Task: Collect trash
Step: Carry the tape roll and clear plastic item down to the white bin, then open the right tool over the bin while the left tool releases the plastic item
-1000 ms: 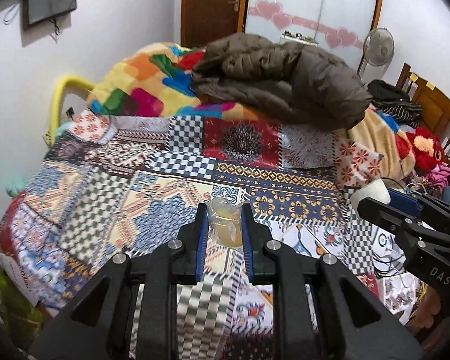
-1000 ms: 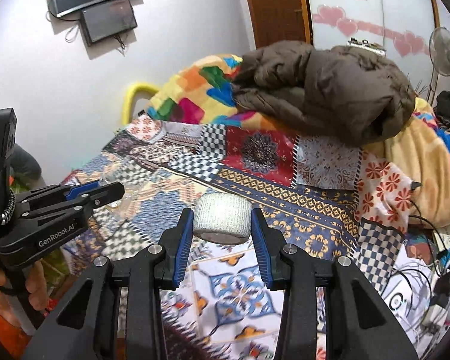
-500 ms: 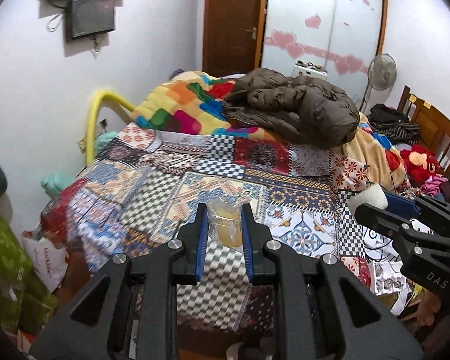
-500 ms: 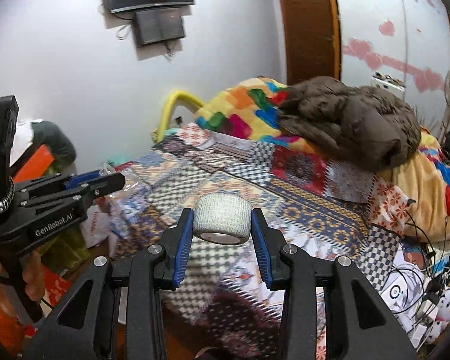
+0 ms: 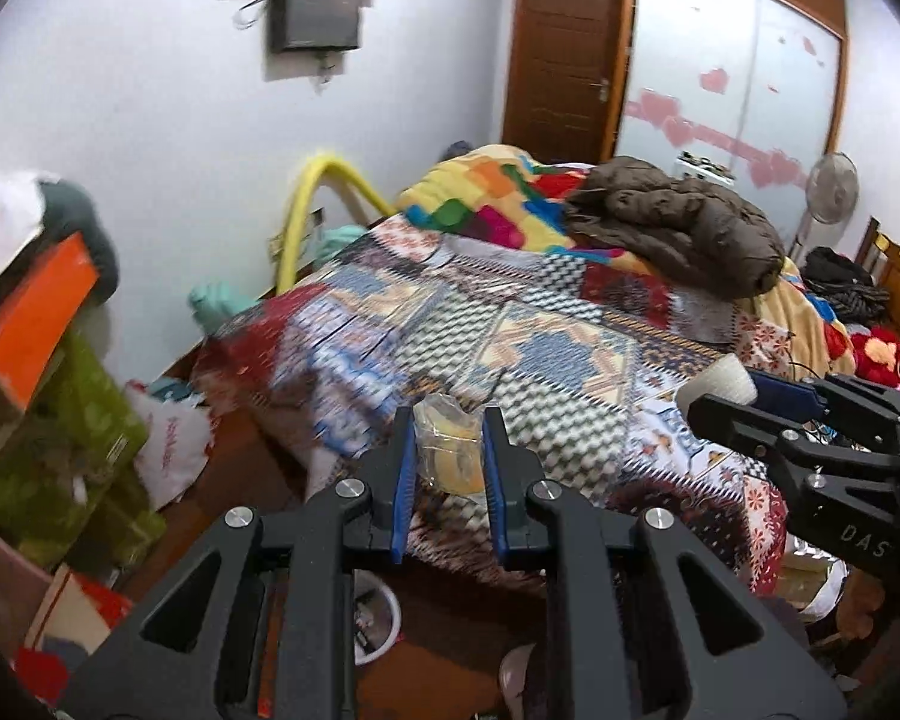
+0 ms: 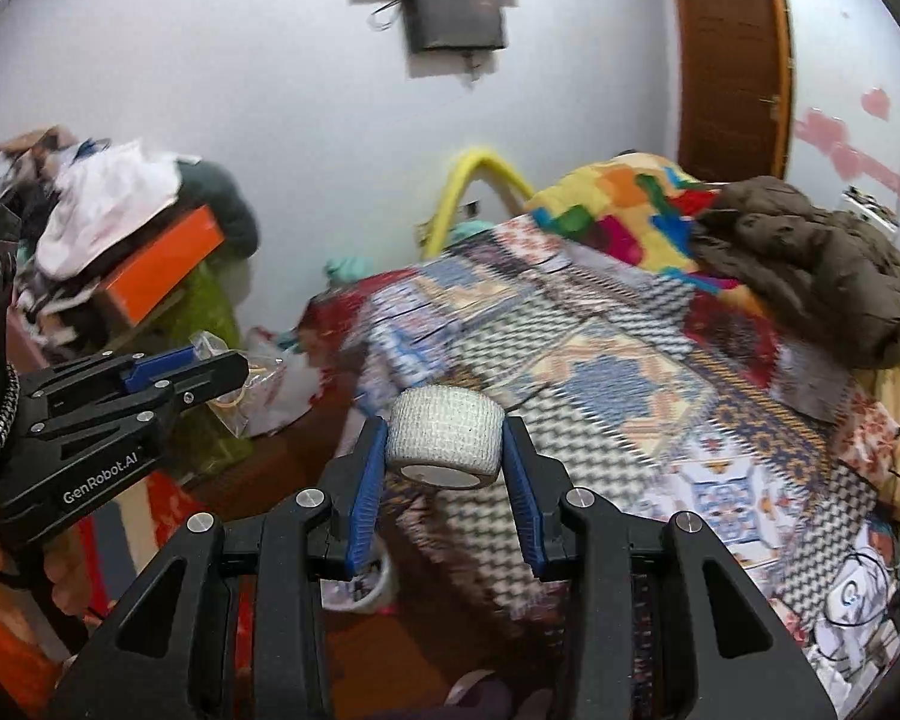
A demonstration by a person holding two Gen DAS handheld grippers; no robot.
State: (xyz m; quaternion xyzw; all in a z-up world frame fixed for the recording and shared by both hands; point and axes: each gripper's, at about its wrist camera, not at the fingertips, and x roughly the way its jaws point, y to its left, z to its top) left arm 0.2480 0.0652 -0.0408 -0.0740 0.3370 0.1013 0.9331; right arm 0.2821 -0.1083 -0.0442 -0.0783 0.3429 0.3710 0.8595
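— What have you got in each gripper?

— My left gripper [image 5: 448,450] is clamped on a crumpled clear plastic bag [image 5: 447,443] with something yellowish inside; it sits right between the blue pads, sticking out past the fingertips. My right gripper [image 6: 444,450] is closed on a roll of white gauze tape [image 6: 446,445], held sideways with its open core facing down towards me.

— Where are they relative to the bed?

— Both are held in the air above the near corner of the patchwork bedspread [image 5: 546,354], over its edge and the floor. From the left camera I can see the right gripper off to my right, the white roll poking out of it. From the right camera the left gripper shows at the left, the bag hanging from its tip.

— What has changed since a second ago?

— Both grips are unchanged, but I have pulled back — the bed was filling the view, and now the floor shows below, with a small white bin [image 5: 378,621] under the grippers, green boxes [image 5: 60,456] and an orange box [image 5: 30,324] at the left.
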